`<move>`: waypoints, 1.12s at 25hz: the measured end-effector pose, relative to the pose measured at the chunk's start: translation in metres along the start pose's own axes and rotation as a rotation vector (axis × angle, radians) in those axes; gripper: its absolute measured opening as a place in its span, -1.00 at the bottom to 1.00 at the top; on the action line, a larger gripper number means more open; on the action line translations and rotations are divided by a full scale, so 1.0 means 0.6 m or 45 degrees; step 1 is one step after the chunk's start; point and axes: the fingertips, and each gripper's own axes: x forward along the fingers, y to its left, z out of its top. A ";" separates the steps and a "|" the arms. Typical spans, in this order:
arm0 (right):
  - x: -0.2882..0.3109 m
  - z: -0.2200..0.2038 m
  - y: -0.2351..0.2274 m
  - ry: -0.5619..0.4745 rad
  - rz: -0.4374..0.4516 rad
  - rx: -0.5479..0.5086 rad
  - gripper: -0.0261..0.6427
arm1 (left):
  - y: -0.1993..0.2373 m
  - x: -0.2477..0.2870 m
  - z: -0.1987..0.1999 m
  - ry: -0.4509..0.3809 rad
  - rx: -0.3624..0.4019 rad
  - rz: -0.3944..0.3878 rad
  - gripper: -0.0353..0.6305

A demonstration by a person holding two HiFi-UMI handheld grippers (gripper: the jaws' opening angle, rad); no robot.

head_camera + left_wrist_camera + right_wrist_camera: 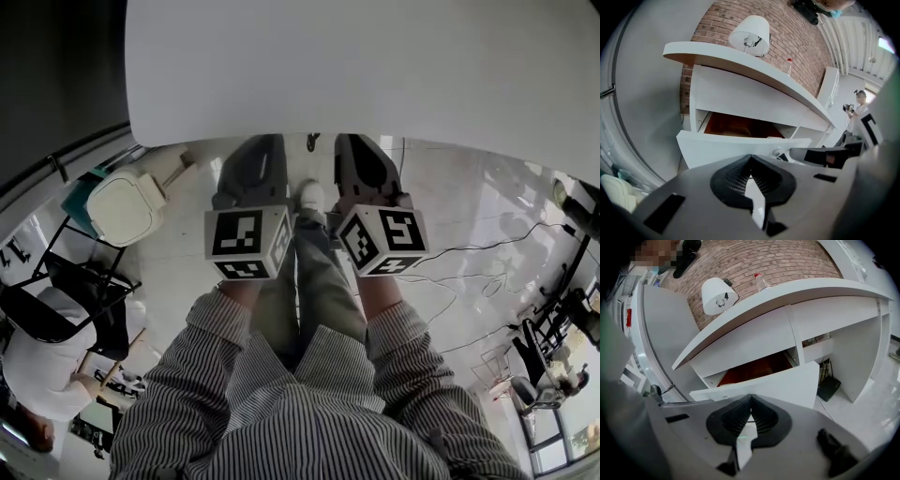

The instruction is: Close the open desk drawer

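Note:
The white desk [356,75] has one drawer pulled out. The drawer's white front panel [731,149] faces me and its brown inside [740,126] shows behind it. The right gripper view has the same panel [783,383] and brown inside [757,369]. My left gripper [750,158] is shut on nothing and points at the panel from a short way off. My right gripper [751,400] is likewise shut and empty. In the head view both grippers, left [253,178] and right [367,176], are held side by side just below the desk's edge.
A white lamp [751,33] and a small bottle [788,65] stand on the desk against a brick wall. A black box [829,386] sits under the desk. A cream-seated chair [122,206] stands to my left, and cables [469,272] lie on the floor. A person [857,110] stands far right.

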 end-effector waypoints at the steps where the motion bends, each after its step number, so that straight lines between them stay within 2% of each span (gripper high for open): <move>1: 0.004 0.003 0.000 -0.004 0.002 -0.003 -0.88 | 0.002 0.003 0.003 -0.001 0.002 0.002 -0.86; 17: 0.039 0.029 -0.003 -0.068 0.006 0.041 -0.87 | 0.019 0.032 0.030 -0.043 -0.025 0.034 -0.86; 28: 0.032 0.015 0.002 -0.009 0.006 0.048 -0.87 | 0.014 0.022 0.016 -0.019 -0.018 0.034 -0.86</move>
